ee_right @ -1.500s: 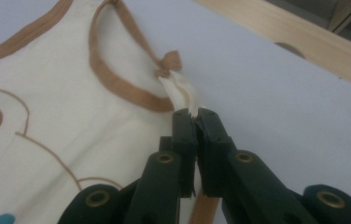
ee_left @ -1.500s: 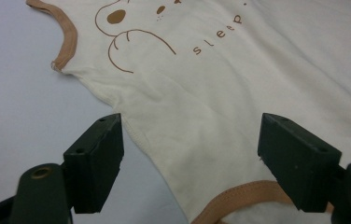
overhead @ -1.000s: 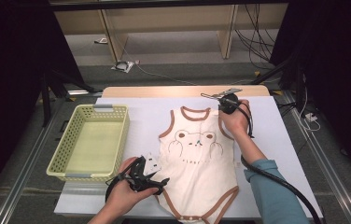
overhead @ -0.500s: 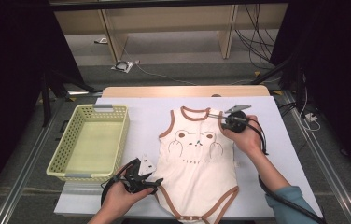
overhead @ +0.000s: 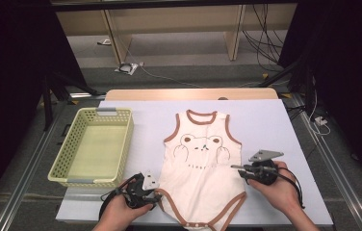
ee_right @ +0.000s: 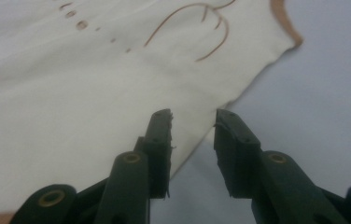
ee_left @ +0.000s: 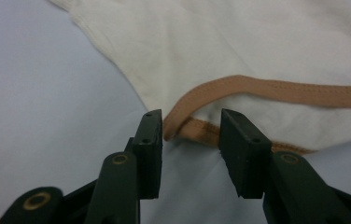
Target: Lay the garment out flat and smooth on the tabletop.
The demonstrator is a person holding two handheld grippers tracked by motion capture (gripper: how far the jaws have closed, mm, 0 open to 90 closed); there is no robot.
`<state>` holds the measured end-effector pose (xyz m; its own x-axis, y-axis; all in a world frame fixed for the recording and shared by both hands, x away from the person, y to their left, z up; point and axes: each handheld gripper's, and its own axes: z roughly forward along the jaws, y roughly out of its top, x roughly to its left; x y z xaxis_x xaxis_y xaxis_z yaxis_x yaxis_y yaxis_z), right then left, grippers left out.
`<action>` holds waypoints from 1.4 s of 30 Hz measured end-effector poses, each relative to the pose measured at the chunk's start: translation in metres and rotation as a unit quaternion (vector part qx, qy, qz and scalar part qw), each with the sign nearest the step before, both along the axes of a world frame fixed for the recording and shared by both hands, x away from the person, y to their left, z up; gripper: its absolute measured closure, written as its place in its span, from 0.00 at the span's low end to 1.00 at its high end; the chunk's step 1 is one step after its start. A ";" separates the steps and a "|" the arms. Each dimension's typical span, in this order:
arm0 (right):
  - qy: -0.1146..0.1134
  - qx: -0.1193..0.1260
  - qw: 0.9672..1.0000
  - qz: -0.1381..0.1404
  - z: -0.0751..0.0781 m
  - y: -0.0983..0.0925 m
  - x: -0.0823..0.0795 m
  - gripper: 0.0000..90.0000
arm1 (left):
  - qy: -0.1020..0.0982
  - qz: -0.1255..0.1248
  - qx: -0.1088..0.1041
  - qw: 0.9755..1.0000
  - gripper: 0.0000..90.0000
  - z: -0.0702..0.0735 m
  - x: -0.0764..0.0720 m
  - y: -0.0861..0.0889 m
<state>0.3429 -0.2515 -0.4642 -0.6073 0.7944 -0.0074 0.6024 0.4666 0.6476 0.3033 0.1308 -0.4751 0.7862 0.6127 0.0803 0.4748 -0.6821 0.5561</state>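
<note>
Left gripper (overhead: 156, 196): low at the near left edge of the bodysuit (overhead: 202, 163), by the leg opening. Jaws part open, just been closing. In the left gripper view (ee_left: 190, 140) the brown trim (ee_left: 257, 88) of the leg hem curls into the gap between the jaws; pads not pressing it, gap visible on both sides. Nothing gripped.

Right gripper (overhead: 239, 169): at the right side edge of the bodysuit, about hip level, jaws pointing inward at the cloth. Jaws part open, just been opening. In the right gripper view (ee_right: 192, 140) the side seam runs up between the jaws, one jaw over cloth, the other over bare table; no grip.

Hands: left hand (overhead: 121, 211) and right hand (overhead: 280, 190) both at the near edge, either side of the bodysuit.

Bodysuit: cream, sleeveless, brown binding, bear face print on chest. Lies flat, face up, neck away from the person, snaps nearest.

Basket (overhead: 121, 137): pale yellow, left of the bodysuit, well apart from it.

Table (overhead: 265, 115): white sheet under bodysuit and basket.
</note>
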 end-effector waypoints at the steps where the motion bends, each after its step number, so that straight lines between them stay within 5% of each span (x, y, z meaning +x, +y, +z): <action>1: 0.004 0.001 1.000 0.002 -0.001 0.000 -0.006 0.74 | 0.002 -0.001 0.000 1.000 0.68 -0.001 0.000 0.000; 6: 0.029 -0.003 0.999 0.021 -0.008 -0.001 -0.036 0.74 | 0.009 -0.006 0.003 1.000 0.75 -0.002 -0.001 -0.001; 13: 0.048 0.002 0.998 0.030 -0.011 -0.001 -0.040 0.97 | 0.007 -0.014 0.010 1.000 0.86 -0.001 -0.003 -0.005; 19: 0.047 -0.012 0.999 0.021 -0.007 -0.001 -0.041 0.98 | 0.003 -0.013 0.006 1.000 0.88 0.001 -0.002 -0.005; 28: 0.046 -0.045 0.998 0.004 -0.004 -0.008 -0.043 0.98 | -0.007 -0.018 0.005 1.000 0.89 0.004 0.000 -0.010; 32: 0.008 -0.077 0.997 0.014 0.005 0.004 -0.047 0.80 | -0.006 -0.023 0.006 1.000 0.91 0.003 0.000 -0.012; 34: 0.002 -0.038 0.998 0.051 0.010 0.018 -0.051 0.76 | -0.006 -0.024 0.008 1.000 0.91 0.003 0.001 -0.012; 38: -0.009 -0.006 0.990 0.142 0.012 0.066 -0.065 0.74 | -0.005 -0.025 0.008 1.000 0.91 0.002 0.001 -0.013; 42: 0.010 0.009 0.971 0.238 0.005 0.112 -0.081 0.71 | -0.009 -0.024 0.011 1.000 0.92 0.001 0.002 -0.013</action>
<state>0.2615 -0.1395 -0.4594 -0.9053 0.4244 0.0191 0.3342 0.6837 0.6487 0.3052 0.1175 -0.4738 0.8128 0.5723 0.1087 0.4312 -0.7165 0.5484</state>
